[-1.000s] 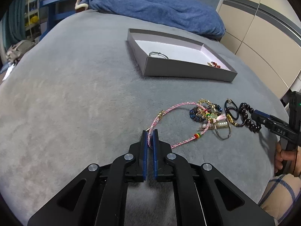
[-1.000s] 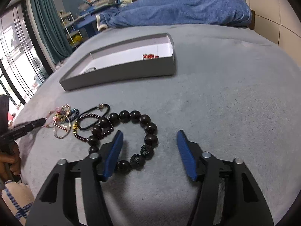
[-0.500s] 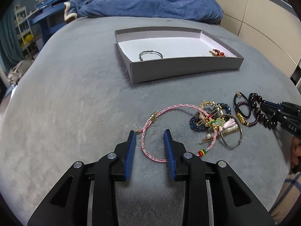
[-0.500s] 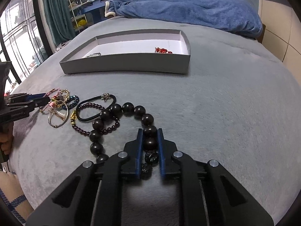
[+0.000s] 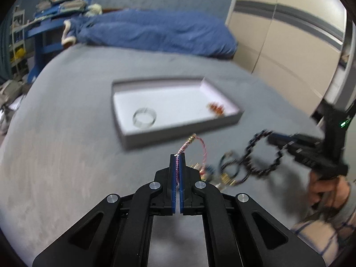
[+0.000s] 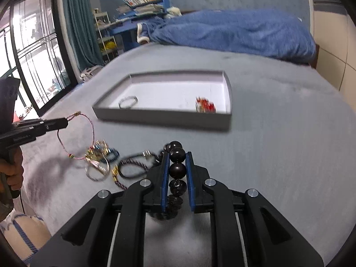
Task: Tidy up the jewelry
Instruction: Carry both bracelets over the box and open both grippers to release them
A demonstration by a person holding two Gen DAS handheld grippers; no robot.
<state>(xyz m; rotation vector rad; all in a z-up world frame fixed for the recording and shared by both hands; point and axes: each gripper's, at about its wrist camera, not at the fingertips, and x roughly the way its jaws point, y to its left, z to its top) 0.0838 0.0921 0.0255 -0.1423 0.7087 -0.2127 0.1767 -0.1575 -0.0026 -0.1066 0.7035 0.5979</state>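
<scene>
My left gripper (image 5: pixel 177 154) is shut on a pink cord bracelet (image 5: pixel 203 149), whose loop hangs clear above the grey bed. From the right wrist view the same gripper (image 6: pixel 65 122) holds the pink loop (image 6: pixel 89 131) up at the left. My right gripper (image 6: pixel 176 153) is shut on a black bead bracelet (image 6: pixel 177 155), with beads strung between its blue pads. Seen from the left, that bead bracelet (image 5: pixel 251 151) dangles from the right gripper (image 5: pixel 270 139). Beyond both stands a grey tray (image 5: pixel 178 131) holding a thin ring bracelet (image 5: pixel 144 116) and a red piece (image 5: pixel 215 108).
A small pile of jewelry (image 6: pixel 100 155) and a black cord bracelet (image 6: pixel 133 164) lie on the bed between the grippers. A blue blanket (image 6: pixel 233 31) is heaped at the far end. Cupboard doors (image 5: pixel 289 44) stand at the right, a window (image 6: pixel 33 55) at the left.
The left jaws opened, then shut on the pink cord; the right jaws shut on the black beads. Both grippers have risen, lifting their bracelets off the bed.
</scene>
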